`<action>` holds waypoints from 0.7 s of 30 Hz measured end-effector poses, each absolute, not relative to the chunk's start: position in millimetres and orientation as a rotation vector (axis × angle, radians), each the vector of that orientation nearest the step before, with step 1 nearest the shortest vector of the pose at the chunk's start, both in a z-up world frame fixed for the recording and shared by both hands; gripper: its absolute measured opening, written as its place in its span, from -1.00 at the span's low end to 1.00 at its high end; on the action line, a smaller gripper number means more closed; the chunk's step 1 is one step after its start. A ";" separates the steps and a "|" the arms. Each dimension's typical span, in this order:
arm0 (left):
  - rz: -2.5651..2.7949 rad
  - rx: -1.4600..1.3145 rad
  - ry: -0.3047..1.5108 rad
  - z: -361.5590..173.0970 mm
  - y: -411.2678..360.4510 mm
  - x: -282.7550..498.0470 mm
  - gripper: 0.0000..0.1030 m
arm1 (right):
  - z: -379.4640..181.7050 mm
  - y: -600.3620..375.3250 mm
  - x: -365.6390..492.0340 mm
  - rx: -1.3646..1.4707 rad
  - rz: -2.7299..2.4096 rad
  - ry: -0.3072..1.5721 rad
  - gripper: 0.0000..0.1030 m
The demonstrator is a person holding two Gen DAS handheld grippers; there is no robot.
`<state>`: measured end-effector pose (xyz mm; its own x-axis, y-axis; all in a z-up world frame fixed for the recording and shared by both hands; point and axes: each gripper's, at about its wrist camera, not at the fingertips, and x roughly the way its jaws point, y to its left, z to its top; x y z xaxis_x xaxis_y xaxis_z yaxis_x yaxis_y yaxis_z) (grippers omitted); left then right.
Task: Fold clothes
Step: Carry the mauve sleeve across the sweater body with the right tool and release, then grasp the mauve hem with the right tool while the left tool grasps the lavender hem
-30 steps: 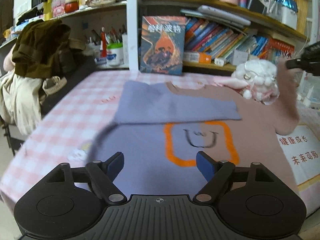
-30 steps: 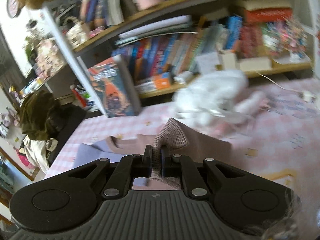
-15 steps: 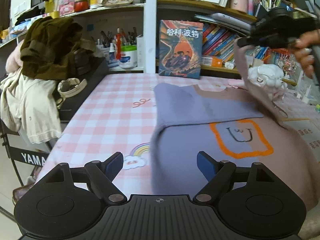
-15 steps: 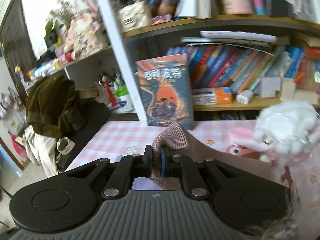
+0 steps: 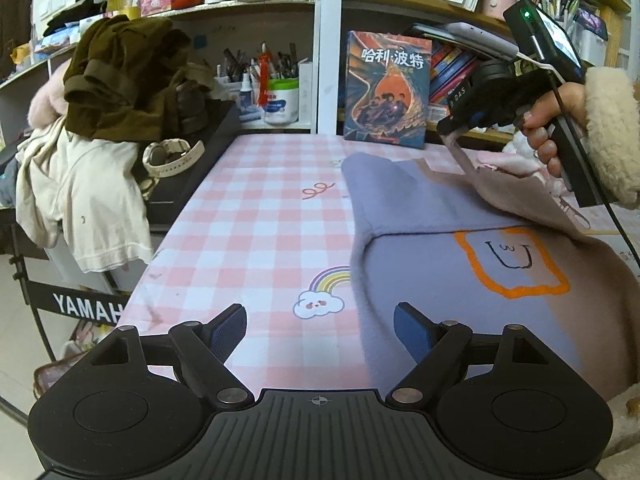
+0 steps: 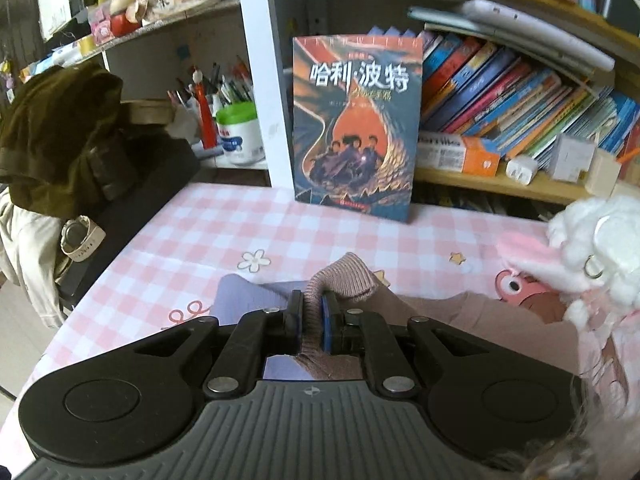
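A lilac and dusty-pink sweater with an orange outlined face lies on the pink checked table; its left sleeve is folded across the chest. My left gripper is open and empty, low over the sweater's left edge. My right gripper is shut on the ribbed pink cuff of the right sleeve and holds it lifted above the sweater's upper part. It also shows in the left wrist view, with the sleeve hanging from it.
A book stands at the table's back edge under full shelves. A white plush toy sits at the back right. A chair with brown and cream clothes and a watch stands left of the table.
My right gripper has carried the pink sleeve up and leftward over the sweater. My left gripper has shifted left and back toward the sweater's left edge, still open.
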<state>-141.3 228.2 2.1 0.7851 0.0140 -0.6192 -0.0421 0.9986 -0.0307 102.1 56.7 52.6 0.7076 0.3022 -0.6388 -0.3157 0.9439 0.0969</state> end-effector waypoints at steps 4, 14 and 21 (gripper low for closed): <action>0.024 -0.050 0.668 1.0 230.7 -138.8 0.62 | 56.2 54.5 92.4 0.017 0.411 0.677 -0.15; -0.055 -0.139 0.739 -13.6 234.3 -124.3 0.59 | 46.7 -34.6 -1.3 -0.041 0.339 0.767 -0.12; -0.111 -0.195 0.840 -29.6 218.7 -114.0 0.49 | 14.1 -125.2 -86.9 -0.004 0.127 0.889 -0.03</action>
<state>-114.0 218.7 -29.6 0.6629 -0.1745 -0.7281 0.0211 0.9764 -0.2148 -86.9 -125.2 14.1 0.6230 0.1091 -0.7746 -0.1121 0.9925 0.0496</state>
